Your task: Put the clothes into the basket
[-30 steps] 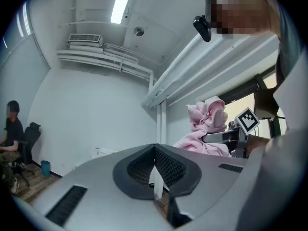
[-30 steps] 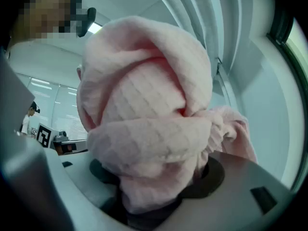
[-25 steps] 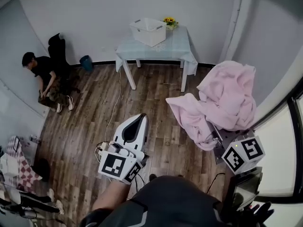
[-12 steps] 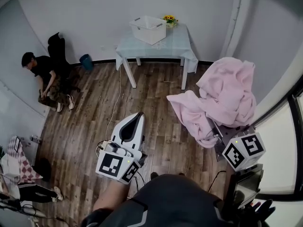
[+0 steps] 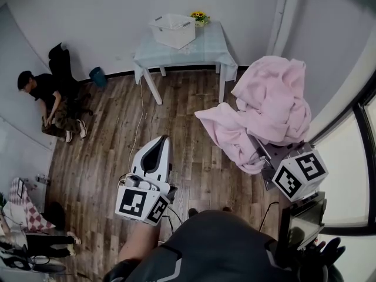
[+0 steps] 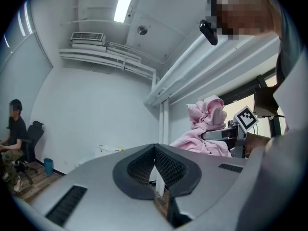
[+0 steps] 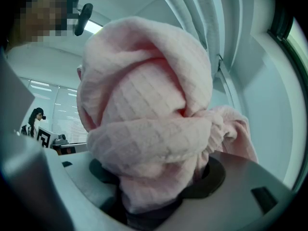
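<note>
Wood-plank floor point(image 5: 106, 157) under white walls, cloth-draped surface point(image 5: 205, 46) against the far one. At right, pink clothes point(image 5: 264, 116) bunched high, pinched between the right gripper's point(image 5: 265, 157) fingers, well apart from the surface. Seated person point(image 5: 44, 98) at left. Left gripper point(image 5: 157, 151) empty, fingers pressed together. On the surface, white basket point(image 5: 172, 30) beside yellow flowers point(image 5: 198, 17).

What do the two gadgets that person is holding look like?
Each is a pale grey, wedge-shaped shell tapering to two jaws lined with black ribbed pads. The left gripper and right gripper each carry a white cube printed with black square markers. The person wears a dark top.
</note>
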`<state>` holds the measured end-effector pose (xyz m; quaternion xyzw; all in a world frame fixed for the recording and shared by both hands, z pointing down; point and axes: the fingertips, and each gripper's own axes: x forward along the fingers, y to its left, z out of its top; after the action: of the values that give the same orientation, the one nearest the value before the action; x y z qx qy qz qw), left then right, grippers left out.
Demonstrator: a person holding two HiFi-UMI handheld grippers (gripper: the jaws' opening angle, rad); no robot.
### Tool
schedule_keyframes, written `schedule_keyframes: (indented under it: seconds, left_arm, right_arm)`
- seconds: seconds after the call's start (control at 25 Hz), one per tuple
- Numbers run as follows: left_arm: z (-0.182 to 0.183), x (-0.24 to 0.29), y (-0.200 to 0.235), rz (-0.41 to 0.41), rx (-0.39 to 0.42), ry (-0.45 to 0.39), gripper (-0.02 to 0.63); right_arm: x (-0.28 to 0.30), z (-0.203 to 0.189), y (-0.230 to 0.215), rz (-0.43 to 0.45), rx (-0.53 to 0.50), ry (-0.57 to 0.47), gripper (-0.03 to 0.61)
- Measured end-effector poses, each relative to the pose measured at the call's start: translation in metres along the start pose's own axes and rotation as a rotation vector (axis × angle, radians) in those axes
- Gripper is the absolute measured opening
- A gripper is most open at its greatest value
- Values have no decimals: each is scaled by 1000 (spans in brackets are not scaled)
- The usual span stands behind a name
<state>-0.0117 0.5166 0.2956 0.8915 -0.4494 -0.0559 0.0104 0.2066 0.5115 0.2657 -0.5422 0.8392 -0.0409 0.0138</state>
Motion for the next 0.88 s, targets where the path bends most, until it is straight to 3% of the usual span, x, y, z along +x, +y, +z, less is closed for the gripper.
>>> schedule_keyframes:
  seconds: [0.36,0.64,0.88]
  left_arm:
    - [-7,-7,22,-18,-18,6,9]
    - [-17,-32,69,-25,-48,-12,8]
    - [-25,-21,77,-18,-68,-10,8]
  right_arm:
    - [25,1,20,-6,-11,2,339]
    - [52,-9,70,9,0,8,339]
    - [62,-21,71,42,2,35,339]
